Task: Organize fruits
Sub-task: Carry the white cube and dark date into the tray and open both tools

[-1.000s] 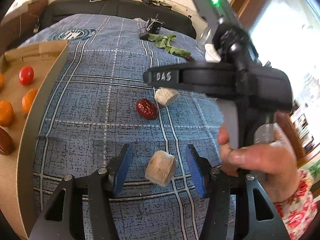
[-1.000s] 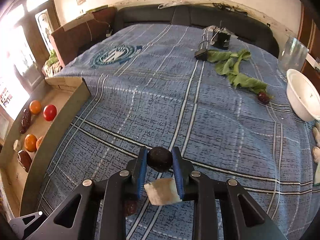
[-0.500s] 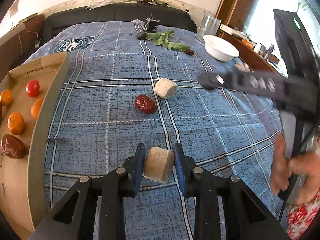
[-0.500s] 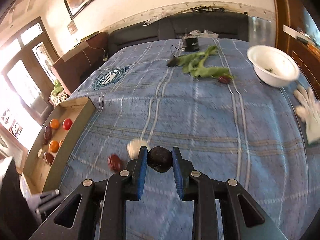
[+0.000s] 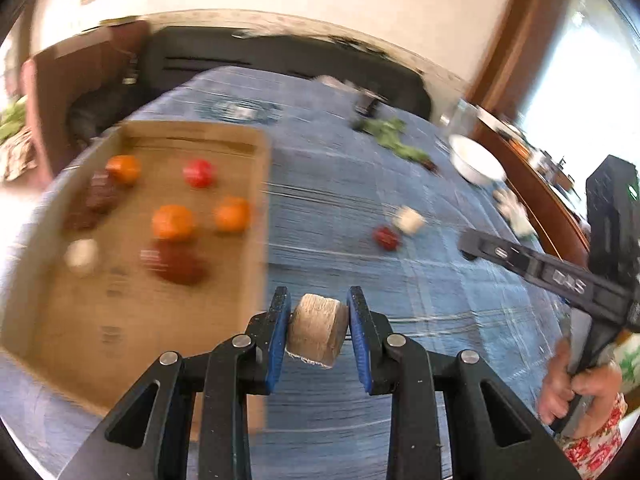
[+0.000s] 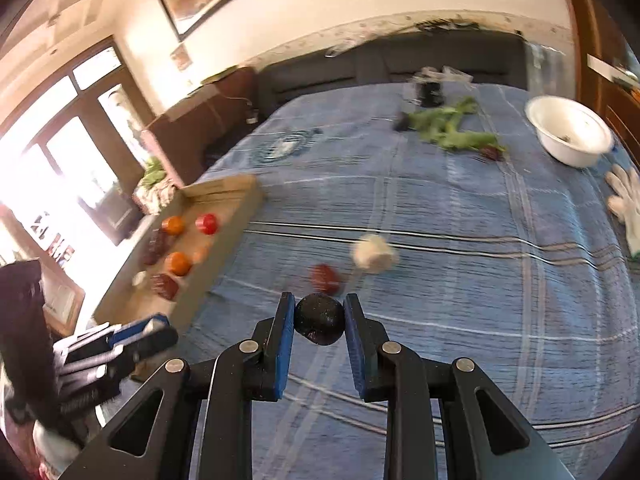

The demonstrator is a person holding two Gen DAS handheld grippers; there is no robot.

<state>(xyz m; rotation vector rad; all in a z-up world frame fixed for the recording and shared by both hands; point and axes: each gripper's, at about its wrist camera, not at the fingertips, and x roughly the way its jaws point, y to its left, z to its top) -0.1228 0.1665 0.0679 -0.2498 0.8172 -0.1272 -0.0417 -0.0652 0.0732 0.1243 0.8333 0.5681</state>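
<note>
My left gripper (image 5: 319,330) is shut on a tan cylindrical chunk (image 5: 318,328) and holds it above the blue cloth, just right of the cardboard tray (image 5: 256,148). The tray holds orange fruits (image 5: 173,222), a red fruit (image 5: 199,172), dark red dates (image 5: 176,265) and a pale piece (image 5: 81,255). My right gripper (image 6: 319,320) is shut on a dark round fruit (image 6: 319,319), raised over the cloth. A red date (image 6: 326,278) and a white chunk (image 6: 374,254) lie on the cloth beyond it; they also show in the left wrist view, the date (image 5: 386,237) and the chunk (image 5: 408,220).
A white bowl (image 6: 568,132) stands at the far right, with green leaves (image 6: 452,128) and a small dark fruit (image 6: 492,153) near it. A white glove (image 6: 624,200) lies at the right edge. A dark sofa back (image 6: 400,64) lines the far side.
My left gripper has lifted the tan chunk off the cloth and swung left toward the tray. My right gripper, still holding the dark fruit, has pulled back and up.
</note>
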